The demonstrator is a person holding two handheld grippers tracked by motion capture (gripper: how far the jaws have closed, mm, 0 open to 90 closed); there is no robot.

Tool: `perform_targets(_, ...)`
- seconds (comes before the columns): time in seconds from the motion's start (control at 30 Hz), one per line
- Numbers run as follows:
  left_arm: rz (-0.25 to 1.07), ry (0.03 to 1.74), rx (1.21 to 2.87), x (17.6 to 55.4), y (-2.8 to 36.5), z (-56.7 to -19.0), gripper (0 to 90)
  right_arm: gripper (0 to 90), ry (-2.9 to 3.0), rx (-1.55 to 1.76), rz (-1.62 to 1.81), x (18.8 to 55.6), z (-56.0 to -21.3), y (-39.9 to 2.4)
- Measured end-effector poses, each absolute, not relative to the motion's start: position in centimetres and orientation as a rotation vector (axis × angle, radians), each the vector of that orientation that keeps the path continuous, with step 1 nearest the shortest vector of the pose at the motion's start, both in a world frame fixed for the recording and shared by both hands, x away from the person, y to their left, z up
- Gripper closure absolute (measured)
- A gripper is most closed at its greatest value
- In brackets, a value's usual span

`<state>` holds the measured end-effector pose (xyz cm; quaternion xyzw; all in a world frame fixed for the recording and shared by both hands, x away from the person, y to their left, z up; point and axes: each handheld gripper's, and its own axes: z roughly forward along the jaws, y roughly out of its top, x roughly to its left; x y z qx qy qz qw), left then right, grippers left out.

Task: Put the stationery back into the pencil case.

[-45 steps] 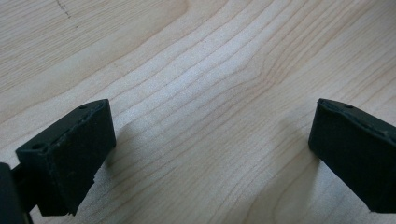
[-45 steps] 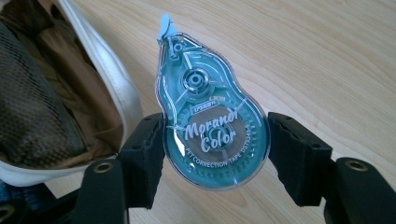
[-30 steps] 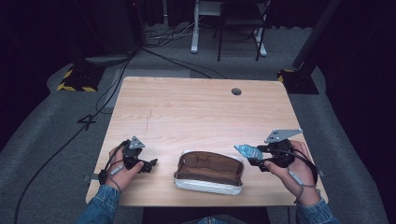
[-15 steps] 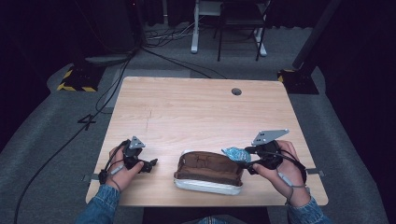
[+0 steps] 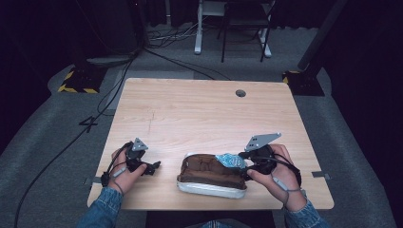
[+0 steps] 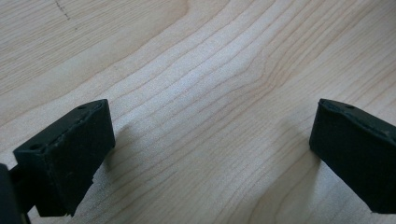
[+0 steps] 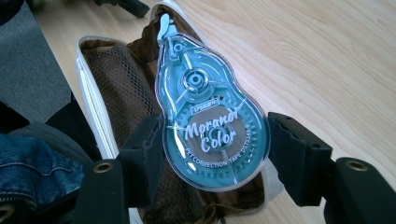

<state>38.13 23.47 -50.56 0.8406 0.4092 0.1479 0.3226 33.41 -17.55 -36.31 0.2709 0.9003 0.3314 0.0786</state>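
A pale wooden table (image 5: 204, 114) with fine grain and a small round cable hole (image 5: 240, 93) near its far edge stands on grey carpet (image 5: 43, 142) in a dark room; black cables (image 5: 157, 45) trail over the floor behind it, a yellow-and-black striped block (image 5: 76, 81) sits off the far left corner, and the legs of a white desk frame (image 5: 199, 28) rise at the back. At the near edge lies an open pencil case (image 5: 209, 175) with a white shell and brown mesh lining. The right gripper (image 7: 215, 149) is clamped on a teal, see-through, pear-shaped correction tape dispenser (image 7: 210, 130), its black pads pressing the wide round end from both sides, and holds it just above the right end of the open case, narrow tip pointing across the lining. The left gripper (image 6: 210, 140) rests on bare wood left of the case, its jaws wide apart with nothing between them. The dispenser hides much of the case's inside, so its contents cannot be made out. Both denim sleeves (image 5: 102, 211) are cut off by the lower frame edge, and the room's far wall is lost in darkness.
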Motion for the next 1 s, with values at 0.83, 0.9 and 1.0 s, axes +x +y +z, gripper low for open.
perform_targets(0.83, 0.391, 1.071, 2.207, 38.2, 23.5, -50.6, 0.3, 39.3, 2.854, 0.776, 1.008, 33.5, -38.7, -14.8)
perform_targets(0.9, 0.391, 1.071, 2.208, 38.2, 23.5, -50.6, 0.3, 39.3, 2.865, 0.789, 1.001, 33.7, -38.9, -14.7)
perform_targets(1.0, 0.396, 1.070, 2.209, 38.2, 23.5, -50.5, 0.3, 39.3, 2.884, 0.806, 0.991, 33.9, -39.4, -14.6)
